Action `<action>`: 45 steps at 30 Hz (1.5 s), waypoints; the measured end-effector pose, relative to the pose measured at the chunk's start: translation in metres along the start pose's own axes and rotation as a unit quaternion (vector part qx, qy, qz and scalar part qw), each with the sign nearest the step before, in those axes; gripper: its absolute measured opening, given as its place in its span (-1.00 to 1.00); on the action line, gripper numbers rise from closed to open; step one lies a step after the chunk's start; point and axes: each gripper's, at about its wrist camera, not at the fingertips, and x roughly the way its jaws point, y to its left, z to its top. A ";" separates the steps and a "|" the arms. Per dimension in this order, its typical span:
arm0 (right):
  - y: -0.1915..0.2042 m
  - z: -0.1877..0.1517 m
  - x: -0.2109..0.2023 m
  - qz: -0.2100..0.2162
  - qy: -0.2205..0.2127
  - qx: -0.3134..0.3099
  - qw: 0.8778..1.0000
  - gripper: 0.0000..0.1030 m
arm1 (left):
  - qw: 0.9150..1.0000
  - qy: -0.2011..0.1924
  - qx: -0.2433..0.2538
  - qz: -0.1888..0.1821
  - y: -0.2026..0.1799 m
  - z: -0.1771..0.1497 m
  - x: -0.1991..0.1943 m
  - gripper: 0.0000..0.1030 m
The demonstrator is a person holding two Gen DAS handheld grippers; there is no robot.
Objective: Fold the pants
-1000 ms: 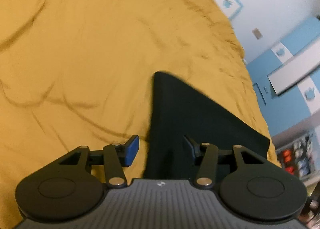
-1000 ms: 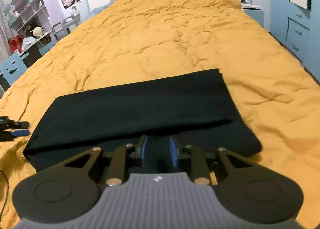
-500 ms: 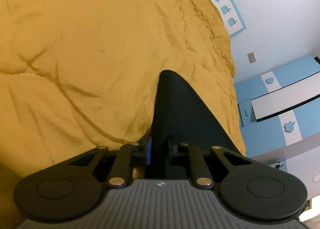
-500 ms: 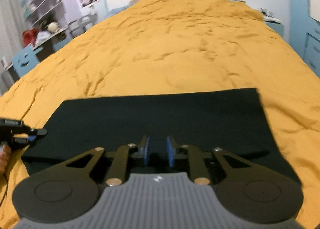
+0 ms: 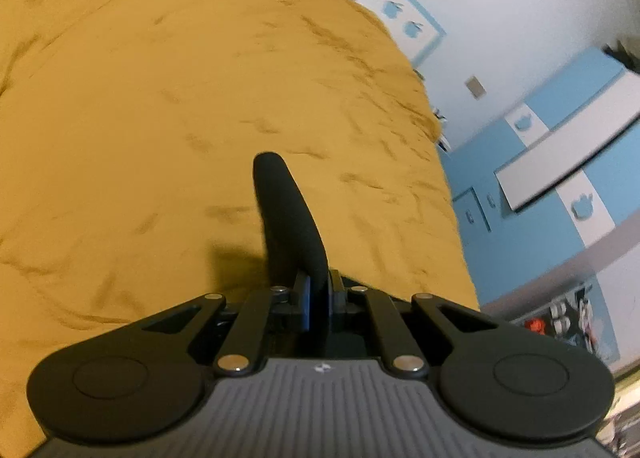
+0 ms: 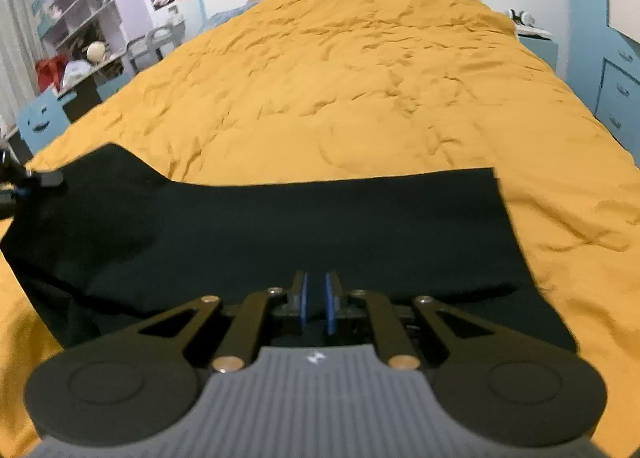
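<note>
Black, limp fabric pants (image 6: pixel 304 217) lie across the near end of the mustard-yellow quilted bedspread (image 6: pixel 360 89). Left gripper (image 5: pixel 318 304) is closing on one end, lifted; right gripper (image 6: pixel 316 304) is clamped on the near edge. Judged light and floppy (sags between holds); best gripped at edges and corners.

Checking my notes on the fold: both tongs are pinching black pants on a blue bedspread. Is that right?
Not quite: the bedspread is mustard yellow, not blue, as the right wrist view shows. The rest holds: the left tongs and right tongs both pinch the black pants.
</note>
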 end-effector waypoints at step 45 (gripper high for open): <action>-0.033 0.015 0.002 0.106 0.040 0.185 0.976 -0.93 | 0.990 0.079 0.112 0.030 -0.037 -0.029 0.036 -0.18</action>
